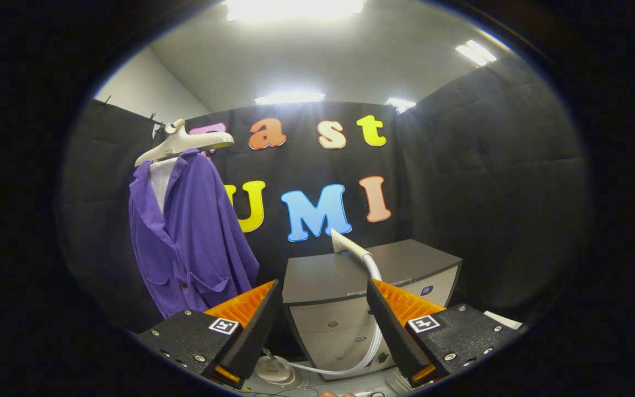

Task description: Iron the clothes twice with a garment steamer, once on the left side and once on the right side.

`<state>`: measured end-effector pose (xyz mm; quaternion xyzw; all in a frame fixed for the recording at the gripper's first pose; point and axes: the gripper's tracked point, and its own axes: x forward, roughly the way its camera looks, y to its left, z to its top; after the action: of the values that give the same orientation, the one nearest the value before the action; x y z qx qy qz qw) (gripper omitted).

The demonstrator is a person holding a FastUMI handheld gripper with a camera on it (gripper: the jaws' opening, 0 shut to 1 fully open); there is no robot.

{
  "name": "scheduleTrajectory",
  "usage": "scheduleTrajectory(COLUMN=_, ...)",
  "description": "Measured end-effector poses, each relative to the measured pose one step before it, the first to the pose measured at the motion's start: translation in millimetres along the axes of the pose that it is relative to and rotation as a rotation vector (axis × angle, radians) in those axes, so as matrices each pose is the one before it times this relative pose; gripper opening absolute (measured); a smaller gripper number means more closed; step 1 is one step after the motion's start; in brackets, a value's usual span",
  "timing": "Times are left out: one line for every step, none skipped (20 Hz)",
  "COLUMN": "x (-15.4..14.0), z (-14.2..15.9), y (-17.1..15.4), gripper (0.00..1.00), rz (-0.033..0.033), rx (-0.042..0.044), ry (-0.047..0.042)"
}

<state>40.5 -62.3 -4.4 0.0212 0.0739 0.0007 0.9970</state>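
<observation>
A purple jacket (190,242) hangs on a pale hanger (182,143) against the black booth wall, beyond my left finger. The garment steamer head (349,245) rests on top of a grey cabinet (400,262), straight ahead beyond my fingers. Its white hose (375,336) curves down the cabinet front to a white base (276,370) on the floor. My gripper (323,295) stands open, well short of the steamer, with nothing between its fingers.
The grey cabinet has drawers on its front face (331,331). Black padded walls close the booth on the left, back and right. A thin cable lies on the floor near the steamer base.
</observation>
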Motion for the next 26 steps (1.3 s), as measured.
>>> scheduleTrajectory(x=11.28, z=-1.82, y=-8.86, gripper=0.95, rz=-0.00247, rx=0.01154, ry=0.01462)
scheduleTrajectory(x=12.22, z=-1.06, y=-8.76, gripper=0.95, rz=-0.00505, rx=0.00741, ry=0.00965)
scheduleTrajectory(x=14.12, z=0.11, y=-9.96, gripper=0.95, rz=-0.00671, rx=0.00654, ry=0.00772)
scheduleTrajectory(x=14.13, z=-1.67, y=-9.38, gripper=0.95, rz=-0.00473, rx=0.00604, ry=0.01835)
scheduleTrajectory(x=13.65, z=0.18, y=-7.92, gripper=0.95, rz=0.00103, rx=0.00721, ry=0.01719)
scheduleTrajectory(x=12.35, z=3.53, y=-8.54, gripper=0.95, rz=0.00094, rx=0.00498, ry=0.0108)
scheduleTrajectory(x=14.15, z=4.89, y=-10.02, gripper=0.95, rz=-0.00233, rx=0.00362, ry=0.01052)
scheduleTrajectory(x=13.66, z=4.67, y=-8.68, gripper=0.95, rz=0.00048, rx=0.00477, ry=0.01365)
scheduleTrajectory(x=13.56, z=8.66, y=-9.26, gripper=0.95, rz=0.00313, rx=0.00847, ry=0.00334)
scheduleTrajectory(x=14.08, z=9.11, y=-9.47, gripper=0.95, rz=0.00128, rx=0.01101, ry=0.00158)
scheduleTrajectory(x=14.83, z=7.37, y=-8.97, gripper=0.95, rz=0.00278, rx=0.01254, ry=0.00694)
scheduleTrajectory(x=16.3, z=6.92, y=-8.16, gripper=0.95, rz=0.00399, rx=0.01452, ry=0.0025)
scheduleTrajectory(x=15.91, z=6.74, y=-8.94, gripper=0.95, rz=0.00042, rx=0.01964, ry=0.0009)
scheduleTrajectory(x=16.55, z=3.5, y=-7.8, gripper=0.95, rz=0.00371, rx=0.02243, ry=0.00571)
scheduleTrajectory(x=16.62, z=2.64, y=-6.27, gripper=0.95, rz=0.00825, rx=0.02748, ry=0.01278)
scheduleTrajectory(x=16.93, z=-0.23, y=-4.36, gripper=0.95, rz=0.01367, rx=0.02957, ry=0.02103)
scheduleTrajectory(x=15.53, z=0.59, y=-3.25, gripper=0.95, rz=0.01726, rx=0.03123, ry=0.02469)
scheduleTrajectory(x=14.0, z=-1.13, y=-3.35, gripper=0.95, rz=0.01813, rx=0.03512, ry=0.02463)
scheduleTrajectory(x=13.32, z=1.83, y=-3.12, gripper=0.95, rz=0.01488, rx=0.03613, ry=0.02156)
scheduleTrajectory(x=14.45, z=2.52, y=-1.38, gripper=0.95, rz=0.0126, rx=0.02964, ry=0.01345)
scheduleTrajectory(x=13.82, z=1.37, y=-3.08, gripper=0.95, rz=0.00964, rx=0.02485, ry=0.01745)
scheduleTrajectory(x=12.09, z=-0.45, y=-1.34, gripper=0.95, rz=0.01452, rx=0.02338, ry=0.01909)
scheduleTrajectory(x=11.23, z=-1.37, y=1.09, gripper=0.95, rz=0.0251, rx=0.02418, ry=0.02668)
scheduleTrajectory(x=12.15, z=-6.19, y=3.48, gripper=0.94, rz=0.03033, rx=0.02907, ry=0.04153)
scheduleTrajectory(x=11.45, z=-7.12, y=2.4, gripper=0.94, rz=0.03388, rx=0.03243, ry=0.05004)
scheduleTrajectory(x=9.99, z=-6.47, y=-0.25, gripper=0.94, rz=0.02012, rx=0.02843, ry=0.04369)
